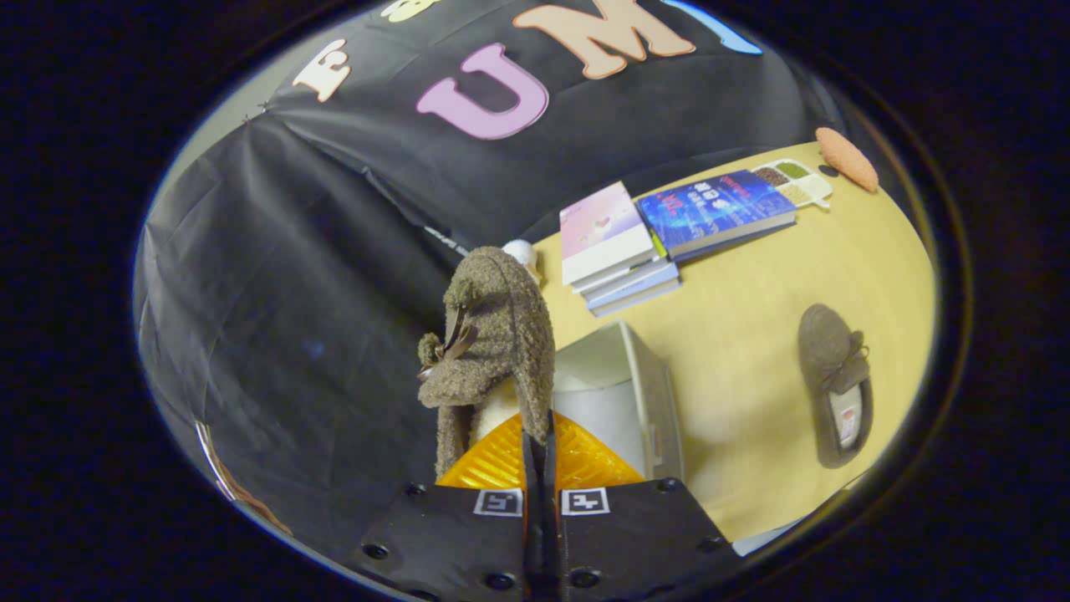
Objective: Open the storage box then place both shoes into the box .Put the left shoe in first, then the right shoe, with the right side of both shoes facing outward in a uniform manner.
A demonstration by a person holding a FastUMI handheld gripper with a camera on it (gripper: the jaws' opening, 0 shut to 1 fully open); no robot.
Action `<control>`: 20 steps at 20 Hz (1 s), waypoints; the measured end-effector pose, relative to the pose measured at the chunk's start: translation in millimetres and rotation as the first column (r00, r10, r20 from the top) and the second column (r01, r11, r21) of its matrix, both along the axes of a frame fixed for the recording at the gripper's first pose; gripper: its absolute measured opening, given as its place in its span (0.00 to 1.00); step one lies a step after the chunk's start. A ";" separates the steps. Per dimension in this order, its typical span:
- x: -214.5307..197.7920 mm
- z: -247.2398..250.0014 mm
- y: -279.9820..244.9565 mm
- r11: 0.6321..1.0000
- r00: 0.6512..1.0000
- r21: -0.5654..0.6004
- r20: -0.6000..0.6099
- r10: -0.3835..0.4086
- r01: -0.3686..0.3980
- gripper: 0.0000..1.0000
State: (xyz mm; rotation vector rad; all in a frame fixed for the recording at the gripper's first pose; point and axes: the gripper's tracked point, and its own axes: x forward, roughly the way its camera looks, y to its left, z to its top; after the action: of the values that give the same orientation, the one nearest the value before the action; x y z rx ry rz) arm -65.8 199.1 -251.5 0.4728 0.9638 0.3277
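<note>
My gripper [539,443] pinches a fuzzy brown shoe [493,334] by its rim at frame centre; white storage box [644,393] just right; other shoe [836,385] lies on the table [752,293], far right.

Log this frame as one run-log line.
gripper: shut on brown slipper, lifted | storage box: open, just beyond | second slipper: on table | stage: first shoe not yet in box

Brown fuzzy shoe [493,334], second brown shoe [836,385], white box [623,389], yellow table [752,334], blue book [715,209]
</note>
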 end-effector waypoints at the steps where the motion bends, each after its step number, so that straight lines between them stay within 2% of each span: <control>1: -8.1 -6.5 7.0 1.000 1.000 -0.008 -0.016 0.017 -0.017 0.04; 8: -36.4 -56.1 31.9 0.995 0.993 -0.070 -0.097 0.067 -0.074 0.04; 16: -47.4 -116.6 40.4 0.988 0.970 -0.135 -0.240 0.036 -0.070 0.04; 20: -55.4 -137.4 41.9 0.978 0.946 -0.188 -0.322 0.022 -0.087 0.04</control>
State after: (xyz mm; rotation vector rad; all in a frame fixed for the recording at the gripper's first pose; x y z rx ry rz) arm -121.2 241.0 -388.9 0.3189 1.3139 0.2037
